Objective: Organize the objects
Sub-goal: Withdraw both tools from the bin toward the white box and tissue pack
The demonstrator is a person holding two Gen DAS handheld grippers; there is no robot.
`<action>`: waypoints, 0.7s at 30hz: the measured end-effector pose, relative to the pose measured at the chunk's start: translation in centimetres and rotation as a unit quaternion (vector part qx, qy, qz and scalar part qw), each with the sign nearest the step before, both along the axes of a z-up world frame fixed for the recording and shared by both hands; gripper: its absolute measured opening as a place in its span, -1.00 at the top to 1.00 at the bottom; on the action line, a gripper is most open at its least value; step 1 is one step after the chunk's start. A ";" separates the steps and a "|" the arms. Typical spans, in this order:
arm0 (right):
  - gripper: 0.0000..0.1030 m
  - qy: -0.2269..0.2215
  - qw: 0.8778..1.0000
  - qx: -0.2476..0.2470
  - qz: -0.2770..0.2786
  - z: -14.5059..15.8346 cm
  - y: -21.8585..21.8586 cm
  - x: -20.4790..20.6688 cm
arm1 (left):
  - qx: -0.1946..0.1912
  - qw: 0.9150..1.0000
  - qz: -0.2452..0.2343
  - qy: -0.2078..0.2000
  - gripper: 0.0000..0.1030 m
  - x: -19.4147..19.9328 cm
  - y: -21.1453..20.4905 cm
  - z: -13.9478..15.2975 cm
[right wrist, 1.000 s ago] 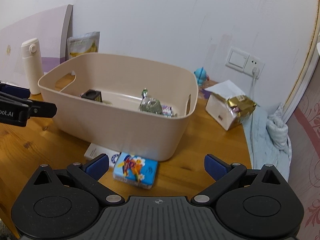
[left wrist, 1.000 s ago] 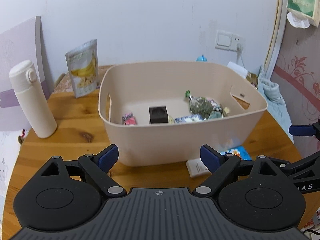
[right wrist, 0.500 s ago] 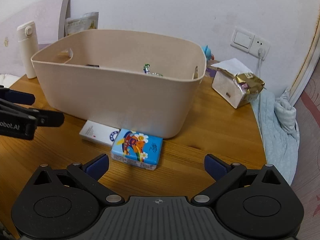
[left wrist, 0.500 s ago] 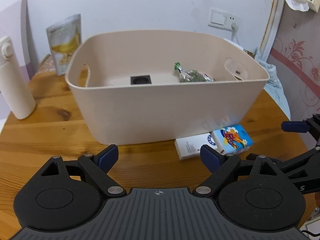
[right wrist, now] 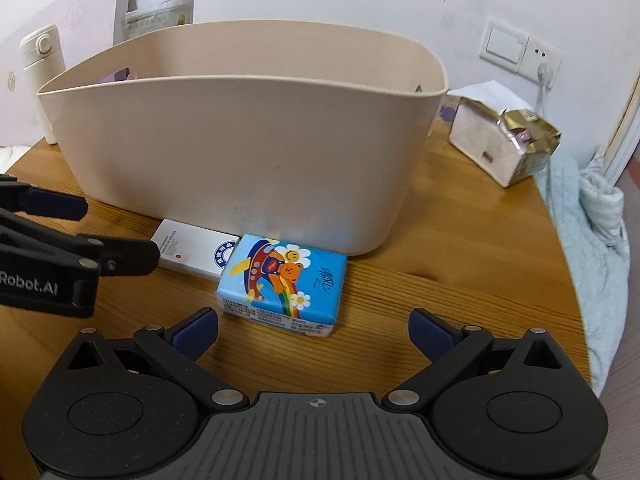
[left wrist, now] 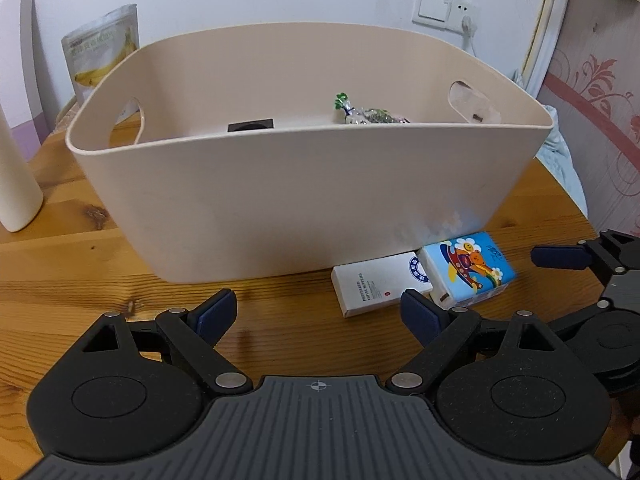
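Observation:
A beige plastic bin stands on the round wooden table. Inside it I see a black cube and a foil snack bag. A blue tissue pack and a white box lie against the bin's front wall. My right gripper is open, low, just in front of the tissue pack. My left gripper is open and empty, low, in front of the white box.
A white bottle stands left of the bin and a banana snack pouch leans behind it. A cream box with gold wrapper sits at the right. Light blue cloth hangs over the table's right edge.
Both grippers have dropped lower and moved closer to the table. The tissue pack and white box now sit larger, just ahead of the fingers. Both stay open.

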State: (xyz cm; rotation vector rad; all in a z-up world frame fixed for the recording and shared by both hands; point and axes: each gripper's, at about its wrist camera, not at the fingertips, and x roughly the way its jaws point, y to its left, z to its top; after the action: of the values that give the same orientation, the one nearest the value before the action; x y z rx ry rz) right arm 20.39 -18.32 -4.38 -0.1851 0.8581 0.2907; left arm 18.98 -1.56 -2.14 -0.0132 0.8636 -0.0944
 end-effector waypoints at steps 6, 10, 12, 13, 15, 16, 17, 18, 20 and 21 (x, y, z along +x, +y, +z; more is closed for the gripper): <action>-1.00 0.002 1.000 0.011 -0.004 -0.6 -0.1 0.7 | -0.011 1.000 0.001 0.008 -0.76 0.7 -0.5 -0.3; -1.00 0.000 1.000 0.011 -0.007 -0.8 -0.7 0.8 | -0.016 1.000 -0.002 0.012 -0.76 1.0 -1.0 -0.6; -1.00 -0.001 1.000 0.011 -0.010 -0.8 -1.1 0.8 | -0.017 1.000 -0.004 0.014 -0.76 1.1 -1.2 -0.6; -1.00 0.001 1.000 0.015 -0.010 -0.8 -1.3 0.8 | -0.017 1.000 -0.004 0.015 -0.76 1.1 -1.3 -0.7; -1.00 0.007 1.000 0.026 -0.006 -0.8 -1.5 0.9 | -0.020 1.000 -0.004 0.015 -0.76 1.1 -1.3 -0.7; -1.00 0.007 1.000 0.029 -0.005 -0.8 -1.6 1.0 | -0.021 1.000 -0.004 0.015 -0.76 1.2 -1.4 -0.7; -1.00 0.007 1.000 0.029 -0.003 -0.9 -1.6 1.0 | -0.022 1.000 -0.004 0.016 -0.76 1.2 -1.5 -0.8; -1.00 0.005 1.000 0.027 -0.001 -1.0 -1.4 0.9 | -0.023 1.000 -0.003 0.018 -0.76 1.3 -1.5 -0.8; -1.00 0.002 1.000 0.023 0.007 -1.0 -1.1 1.0 | -0.026 0.999 -0.003 0.022 -0.76 1.5 -1.7 -1.0; -1.00 0.001 1.000 0.024 0.011 -1.0 -1.0 1.0 | -0.029 0.999 -0.004 0.023 -0.76 1.6 -1.8 -1.0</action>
State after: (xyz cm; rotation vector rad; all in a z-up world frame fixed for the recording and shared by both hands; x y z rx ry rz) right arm 21.38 -19.37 -5.39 -0.1502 0.8510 0.3313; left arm 20.59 -3.32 -3.12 -0.0658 0.9076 -0.1269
